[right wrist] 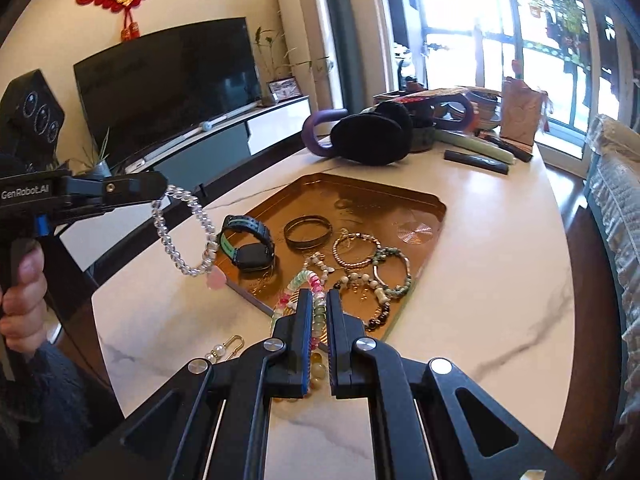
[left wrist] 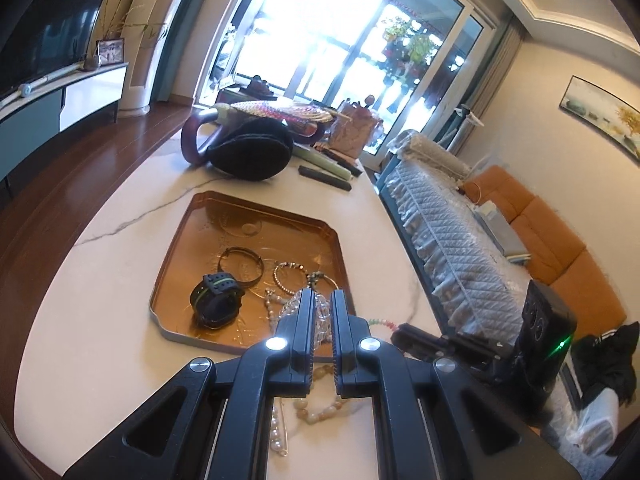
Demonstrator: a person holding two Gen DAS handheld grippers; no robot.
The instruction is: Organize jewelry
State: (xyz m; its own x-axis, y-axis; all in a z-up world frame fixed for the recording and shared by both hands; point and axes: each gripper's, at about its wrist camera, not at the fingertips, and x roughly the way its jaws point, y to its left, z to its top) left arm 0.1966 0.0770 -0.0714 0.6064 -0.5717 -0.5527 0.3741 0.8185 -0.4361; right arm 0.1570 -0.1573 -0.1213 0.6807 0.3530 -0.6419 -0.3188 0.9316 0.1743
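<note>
1. Over the marble table (right wrist: 500, 280), both grippers carry bracelets toward the gold tray (right wrist: 424, 204); the step in hand appears to be depositing.
2. Left gripper (right wrist: 160, 196): jaws clamped on a clear bead bracelet (right wrist: 182, 236), which hangs free beside the tray's near-left edge.
3. Right gripper (right wrist: 319, 304): jaws pinched on a pastel bead bracelet (right wrist: 298, 284), held low over the tray's near rim.
4. Next move, by judgement: carry each over bare tray floor, clear of the watch (right wrist: 250, 248), then release.

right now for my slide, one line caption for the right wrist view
Left gripper dangles a clear bead bracelet beside the gold tray as the right gripper pinches a pastel bracelet.
</note>
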